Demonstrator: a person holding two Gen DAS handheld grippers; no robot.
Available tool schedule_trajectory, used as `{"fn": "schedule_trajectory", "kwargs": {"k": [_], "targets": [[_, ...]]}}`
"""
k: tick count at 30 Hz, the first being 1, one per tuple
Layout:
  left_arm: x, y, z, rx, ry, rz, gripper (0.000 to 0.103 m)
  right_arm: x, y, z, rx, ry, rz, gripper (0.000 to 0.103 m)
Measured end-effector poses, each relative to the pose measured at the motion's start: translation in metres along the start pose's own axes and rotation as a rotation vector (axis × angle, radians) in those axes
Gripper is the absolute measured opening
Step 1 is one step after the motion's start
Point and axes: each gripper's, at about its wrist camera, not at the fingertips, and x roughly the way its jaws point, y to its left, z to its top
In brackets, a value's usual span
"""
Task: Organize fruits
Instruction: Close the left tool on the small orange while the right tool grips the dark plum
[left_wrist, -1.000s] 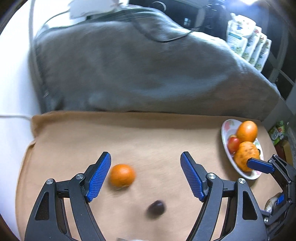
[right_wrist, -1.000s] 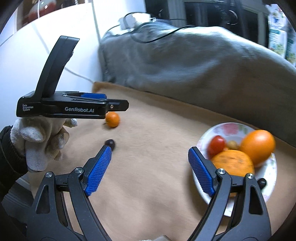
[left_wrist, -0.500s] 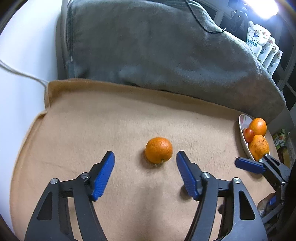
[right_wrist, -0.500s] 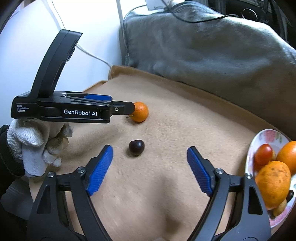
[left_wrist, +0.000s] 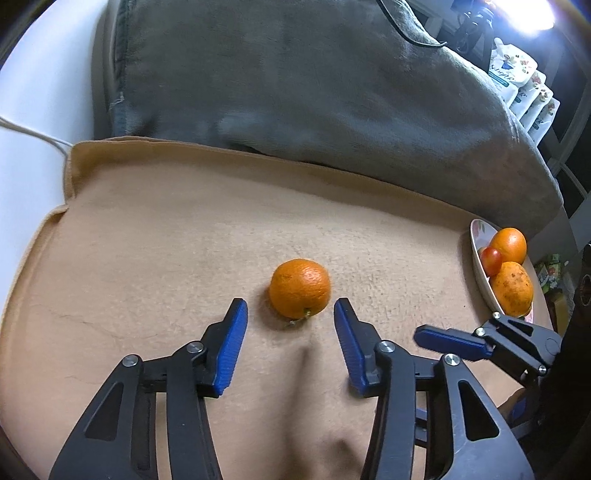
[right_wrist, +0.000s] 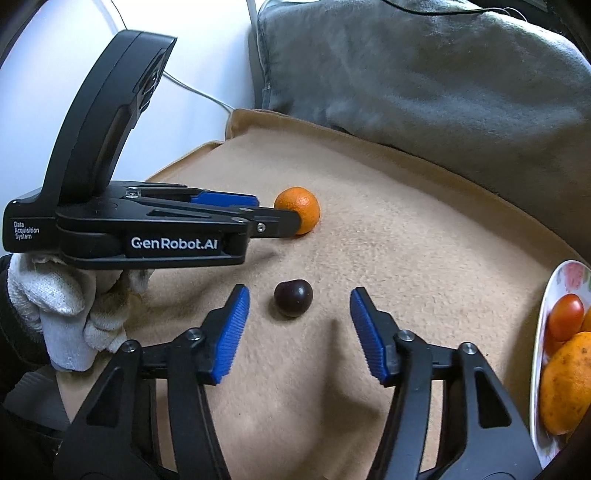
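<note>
- A small orange is seen lying on the tan blanket, near the middle of it, stem end toward the camera.
- The left claw is placed around the near side of the orange; the blue pads stand just off the fruit on either side, not pressing. The jaws are closing, with the orange between the tips.
- A dark round fruit is seen nearer the front of the blanket, well apart from the orange.
- The right claw is set around it; a clear gap is left on both sides, wider on the right. Its jaws are closing too, nothing gripped yet.
- The left device is held in a white knit-gloved hand at the left of the right wrist view.
- A flowered plate is noted at the blanket's right edge, carrying two larger oranges and a red tomato; bare blanket lies between the plate and both loose fruits.
- The blanket's left edge is seen folded up against a white surface, where a white cable runs.
- The far edge is bounded by a grey cushion; open tan cloth is left between it and the orange.
</note>
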Motion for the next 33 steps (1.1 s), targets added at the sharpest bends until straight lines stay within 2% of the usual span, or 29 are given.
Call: {"fn": "schedule_trajectory", "kwargs": {"k": [4, 10, 19, 23, 33], "targets": [[0.007, -0.004, 0.005, -0.004, 0.002, -0.003, 0.044, 0.005, -0.004, 0.003, 0.006, 0.005, 0.005, 0.054], [0.017, -0.006, 0.008, -0.013, 0.010, -0.007, 0.036, 0.010, -0.003, 0.004, 0.000, 0.016, 0.014, 0.047], [0.023, -0.007, 0.010, -0.028, 0.004, -0.014, 0.035, 0.022, -0.002, 0.001, 0.000, 0.047, 0.018, 0.036], [0.019, -0.005, 0.008, -0.021, 0.000, -0.007, 0.035, 0.024, -0.004, 0.001, 0.007, 0.048, 0.028, 0.027], [0.019, -0.014, 0.005, 0.003, -0.013, 0.015, 0.034, 0.022, -0.003, 0.000, 0.007, 0.028, 0.024, 0.025]]}}
